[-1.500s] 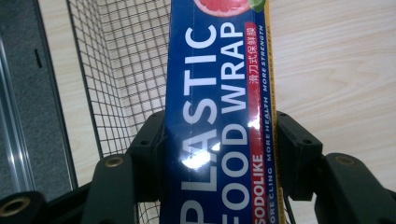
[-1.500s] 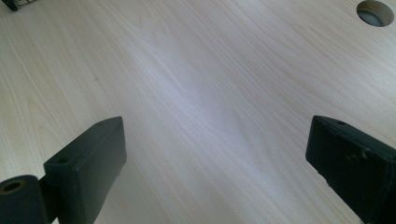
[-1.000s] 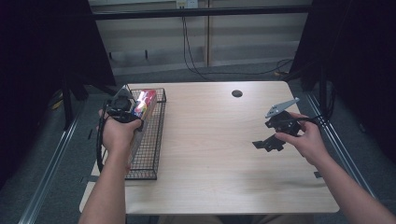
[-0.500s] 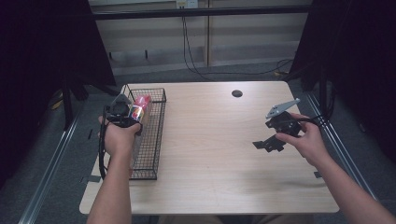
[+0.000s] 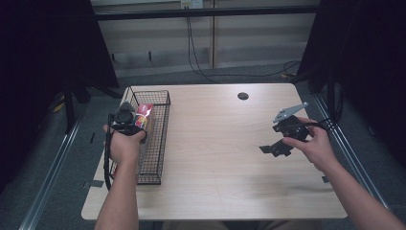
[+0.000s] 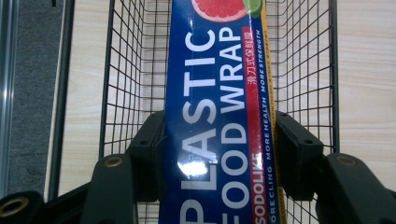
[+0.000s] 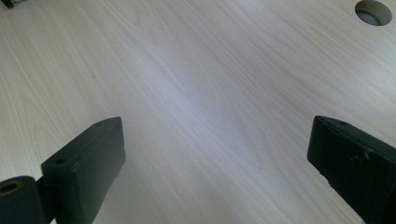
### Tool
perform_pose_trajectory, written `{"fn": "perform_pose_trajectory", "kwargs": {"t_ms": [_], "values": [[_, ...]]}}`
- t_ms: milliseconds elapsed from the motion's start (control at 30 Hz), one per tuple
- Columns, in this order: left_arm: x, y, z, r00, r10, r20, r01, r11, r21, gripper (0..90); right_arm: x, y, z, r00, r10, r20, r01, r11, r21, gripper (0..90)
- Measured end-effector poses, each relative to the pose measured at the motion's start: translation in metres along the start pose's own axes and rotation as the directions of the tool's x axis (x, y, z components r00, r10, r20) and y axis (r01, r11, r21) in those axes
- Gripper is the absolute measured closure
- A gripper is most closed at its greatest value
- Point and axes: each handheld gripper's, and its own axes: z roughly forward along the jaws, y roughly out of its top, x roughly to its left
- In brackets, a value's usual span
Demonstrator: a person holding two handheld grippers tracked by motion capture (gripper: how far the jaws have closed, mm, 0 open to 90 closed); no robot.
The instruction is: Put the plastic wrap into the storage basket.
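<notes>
Glossy cardboard box (image 6: 219, 121); wire basket (image 6: 303, 70)

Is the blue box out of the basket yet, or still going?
Partly done. The left hand-held gripper is already clamped on the long blue plastic-wrap box, one jaw on each side. The box is lifted but sits over the black wire basket, so carrying it away and setting it down is probably left. The right hand-held gripper is open above the bare light wooden table.

A pale wood counter (image 5: 215, 143) with a round hole (image 5: 243, 96) — grey floor (image 5: 52, 167) around it, cables (image 5: 201, 52) down the beige back wall (image 5: 249, 33), dark curtains (image 5: 43, 72) either side.
</notes>
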Motion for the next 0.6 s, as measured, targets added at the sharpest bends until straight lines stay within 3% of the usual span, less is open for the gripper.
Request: {"fn": "perform_pose_trajectory", "kwargs": {"t_ms": [600], "values": [[-0.007,-0.0041,0.0095,0.9998,0.02,0.005,-0.02,0.9995,0.025,43.3,0.0029,-0.0002,0.0012,0.9999,-0.014,-0.004,0.014,1.0,0.0,4.0]]}}
